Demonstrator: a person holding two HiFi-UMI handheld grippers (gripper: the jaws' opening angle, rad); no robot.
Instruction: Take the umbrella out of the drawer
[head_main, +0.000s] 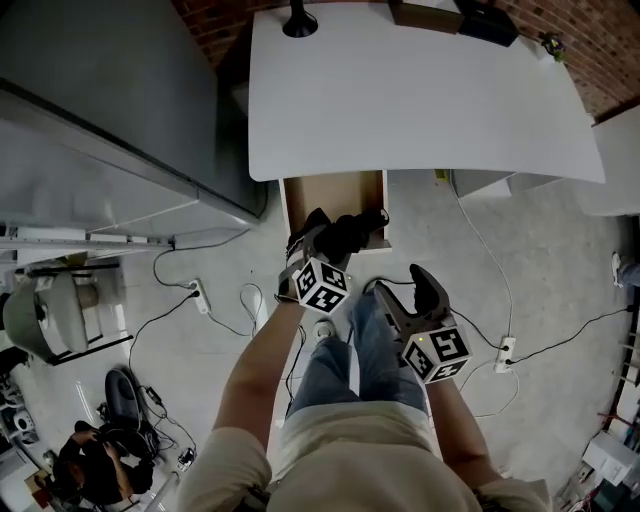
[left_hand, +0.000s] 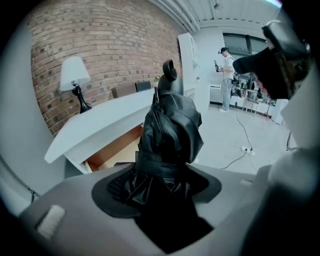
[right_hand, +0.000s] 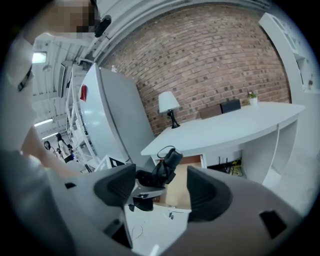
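Black umbrella (left_hand: 170, 130) held over the open drawer (head_main: 335, 192)
Left gripper (left_hand: 161, 186) clamps the folded umbrella at the wooden drawer's front edge, below the white desk (head_main: 420, 95); right gripper (right_hand: 162, 192) beside it, 2 jaws apart, empty.

Hidden bits
The tabletop (head_main: 420, 90) hides the back of the drawer (head_main: 335, 192); the picture's top edge cuts off the lamp (head_main: 299, 20); the umbrella (left_hand: 170, 135) covers much of the left claw (left_hand: 162, 187).

Place: office-like lab workspace
Signs: brick wall (right_hand: 210, 55), white desk (head_main: 420, 90), lamp (left_hand: 74, 80)
Floor: loose cables (head_main: 560, 335), power strip (head_main: 507, 353)
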